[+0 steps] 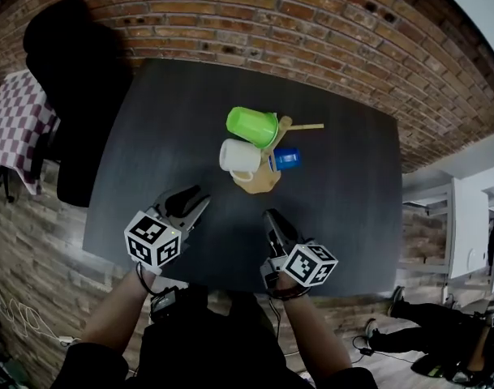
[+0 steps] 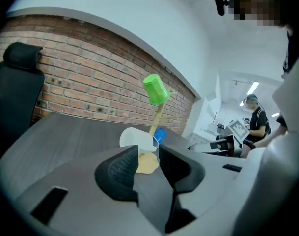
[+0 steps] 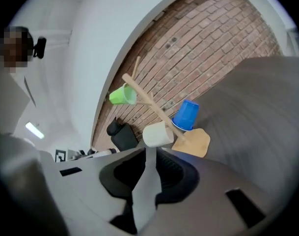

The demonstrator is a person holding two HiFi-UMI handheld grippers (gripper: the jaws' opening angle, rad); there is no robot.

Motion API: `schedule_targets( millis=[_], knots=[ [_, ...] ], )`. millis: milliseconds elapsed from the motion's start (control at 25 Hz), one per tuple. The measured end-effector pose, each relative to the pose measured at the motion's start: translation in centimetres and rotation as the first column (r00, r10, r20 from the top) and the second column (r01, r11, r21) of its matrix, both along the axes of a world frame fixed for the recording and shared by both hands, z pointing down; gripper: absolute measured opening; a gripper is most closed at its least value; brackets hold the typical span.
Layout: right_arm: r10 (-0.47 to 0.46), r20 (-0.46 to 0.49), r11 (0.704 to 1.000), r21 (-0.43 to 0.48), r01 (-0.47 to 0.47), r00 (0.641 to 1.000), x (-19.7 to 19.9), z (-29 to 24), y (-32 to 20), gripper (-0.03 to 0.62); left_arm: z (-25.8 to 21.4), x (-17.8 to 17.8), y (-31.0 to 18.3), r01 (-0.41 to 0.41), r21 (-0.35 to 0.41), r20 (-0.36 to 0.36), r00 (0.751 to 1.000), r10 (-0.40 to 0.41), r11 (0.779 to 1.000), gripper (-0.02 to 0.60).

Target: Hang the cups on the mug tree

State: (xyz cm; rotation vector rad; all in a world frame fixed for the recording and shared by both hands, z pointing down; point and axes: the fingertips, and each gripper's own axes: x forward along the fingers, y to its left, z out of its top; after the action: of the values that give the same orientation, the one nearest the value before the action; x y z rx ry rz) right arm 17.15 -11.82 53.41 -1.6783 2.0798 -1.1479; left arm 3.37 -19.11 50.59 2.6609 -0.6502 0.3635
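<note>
A wooden mug tree (image 1: pixel 261 181) stands mid-table with three cups on its pegs: a green cup (image 1: pixel 251 126) at the top, a white cup (image 1: pixel 239 156) on the left and a blue cup (image 1: pixel 287 158) on the right. The left gripper view shows the same green cup (image 2: pixel 155 89), white cup (image 2: pixel 134 138) and blue cup (image 2: pixel 160 134). My left gripper (image 1: pixel 195 202) is open and empty, short of the tree near the front edge. My right gripper (image 1: pixel 274 220) also holds nothing; its jaws stand a narrow slit apart, well short of the white cup (image 3: pixel 157 134).
The dark table (image 1: pixel 165 128) backs onto a brick wall (image 1: pixel 311 23). A black chair (image 1: pixel 68 55) and a checkered cloth (image 1: pixel 15 124) are at its left. Another person (image 2: pixel 257 124) stands off to the right, with desks behind.
</note>
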Motion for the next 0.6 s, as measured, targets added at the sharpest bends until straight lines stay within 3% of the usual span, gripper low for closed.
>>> schedule_targets(
  millis=[120,240,360,520,600],
  knots=[
    [-0.056,-0.170,0.998,-0.018,0.054,0.984,-1.0,-0.7,1.6,0.078,-0.3,-1.0,2.2,-0.006,0.049,0.097,0.995,0.001,0.999,0.140],
    [-0.113,-0.333,0.993,-0.067,0.096,0.936,-1.7,-0.9,3.1,0.061,0.0,-2.5,3.9,0.024,0.048,0.171,0.985,-0.032,0.999,0.140],
    [-0.158,-0.428,0.987,-0.086,0.134,0.890,-2.8,-1.6,5.0,0.060,-0.2,-4.5,6.0,0.071,0.004,0.164,0.984,-0.070,0.998,0.140],
    [-0.178,-0.453,0.982,-0.021,0.189,0.874,-4.2,-4.1,7.1,0.060,-1.4,-6.2,8.2,0.121,-0.051,0.127,0.985,-0.114,0.991,0.140],
    [-0.178,-0.485,0.978,0.009,0.209,0.856,-4.5,-5.1,8.0,0.060,-2.9,-6.0,9.0,0.123,-0.039,0.107,0.987,-0.118,0.992,0.140]
  ],
)
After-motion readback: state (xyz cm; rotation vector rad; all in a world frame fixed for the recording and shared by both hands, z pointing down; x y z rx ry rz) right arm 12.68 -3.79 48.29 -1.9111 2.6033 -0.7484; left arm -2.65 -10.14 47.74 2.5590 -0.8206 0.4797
